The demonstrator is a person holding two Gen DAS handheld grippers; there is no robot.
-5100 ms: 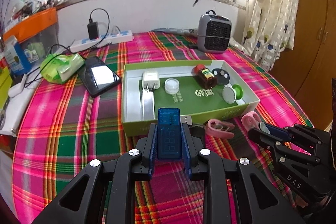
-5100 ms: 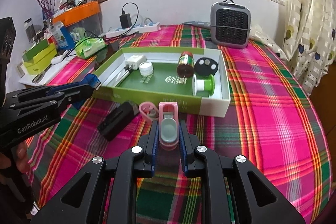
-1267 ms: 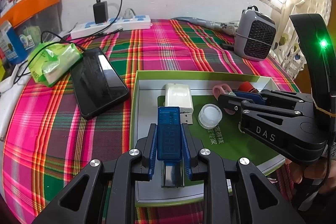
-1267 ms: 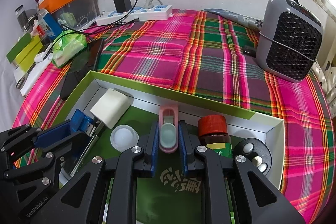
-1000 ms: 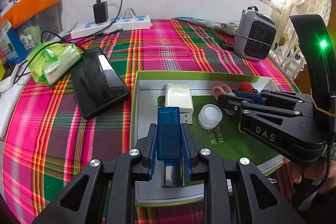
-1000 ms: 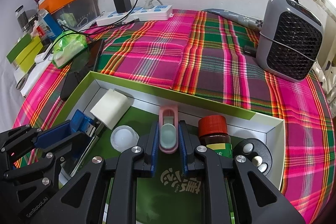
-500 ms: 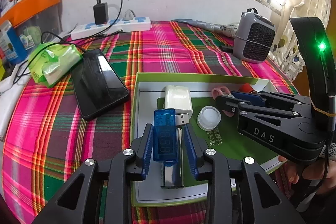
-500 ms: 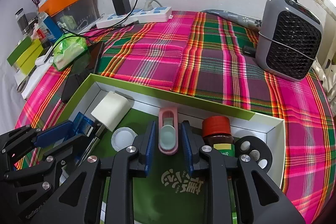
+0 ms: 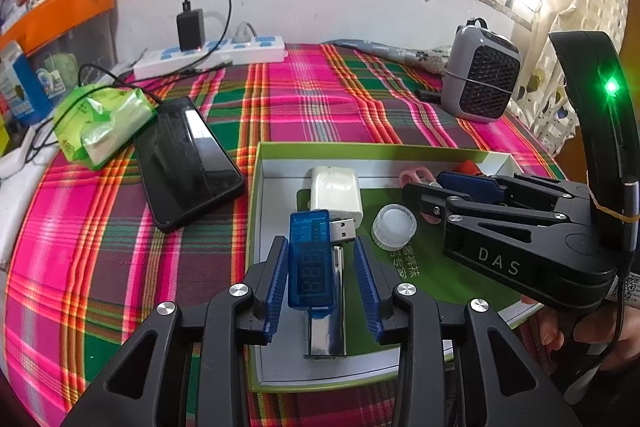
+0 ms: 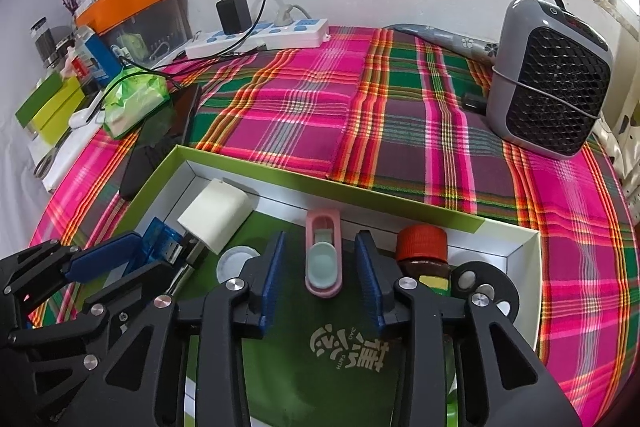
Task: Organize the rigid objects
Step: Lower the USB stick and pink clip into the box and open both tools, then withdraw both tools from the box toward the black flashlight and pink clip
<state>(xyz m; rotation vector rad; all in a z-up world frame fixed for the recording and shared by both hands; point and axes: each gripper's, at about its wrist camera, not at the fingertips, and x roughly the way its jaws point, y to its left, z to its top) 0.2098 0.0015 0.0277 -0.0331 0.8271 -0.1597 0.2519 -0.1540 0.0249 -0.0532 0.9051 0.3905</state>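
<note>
Left tongs [image 9: 322,279] spread, blue USB meter [image 9: 310,263] loose between pads, long axis along fingers, resting in green box [image 9: 253,211]. Right tongs [image 10: 318,281] spread likewise, pink clip [image 10: 323,253] lying free between them on box floor.

left hand-held gripper [image 9: 323,271] agape, right hand-held gripper [image 10: 320,273] agape

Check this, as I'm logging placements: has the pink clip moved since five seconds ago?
Yes. The pink clip went from the tablecloth outside the green box into it, beside the red-capped bottle.
</note>
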